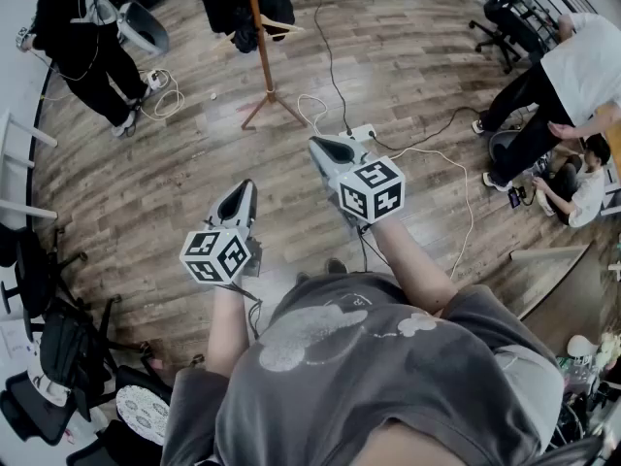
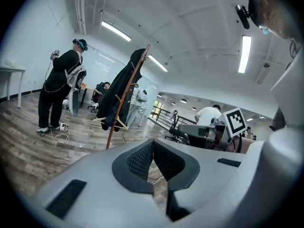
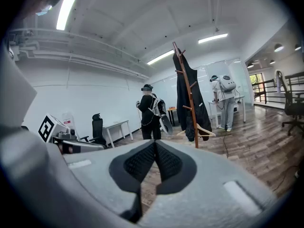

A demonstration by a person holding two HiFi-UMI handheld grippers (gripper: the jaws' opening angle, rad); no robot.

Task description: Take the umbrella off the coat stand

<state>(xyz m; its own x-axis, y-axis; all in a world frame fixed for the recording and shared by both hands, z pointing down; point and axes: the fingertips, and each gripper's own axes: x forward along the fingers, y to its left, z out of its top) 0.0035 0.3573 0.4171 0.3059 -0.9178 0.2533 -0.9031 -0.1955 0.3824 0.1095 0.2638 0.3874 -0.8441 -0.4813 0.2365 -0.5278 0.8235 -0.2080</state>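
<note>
Left claw (image 2: 153, 142): clenched, the ribbed pads meeting at the tips, nothing between them; held out over the wooden floor (image 1: 184, 178), tilted a little downward. Right claw (image 3: 155, 144): likewise clenched and empty, held beside the left one and slightly further forward, both aimed across the room. Coat stand (image 1: 262, 51): a wooden pole on splayed feet, upright on the floor toward its far edge, well apart from both claws. Dark coat (image 3: 182, 87): hangs from the upper pegs of the stand and covers most of the pole. Wooden hanger (image 3: 209, 130): hangs low on the stand, below the coat's hem, with a dark bundle beside it. Umbrella: cannot be told apart from the dark items hanging on the stand. White power strip (image 1: 360, 133): lies on the floor between the stand's feet and the right claw, with cables trailing from it. Person in black with a backpack (image 1: 82, 37): stands near the left edge of the floor. Person in a white shirt (image 1: 572, 76): bends over at the right edge. Office chair (image 1: 505, 17): stands in the far right corner.
</note>
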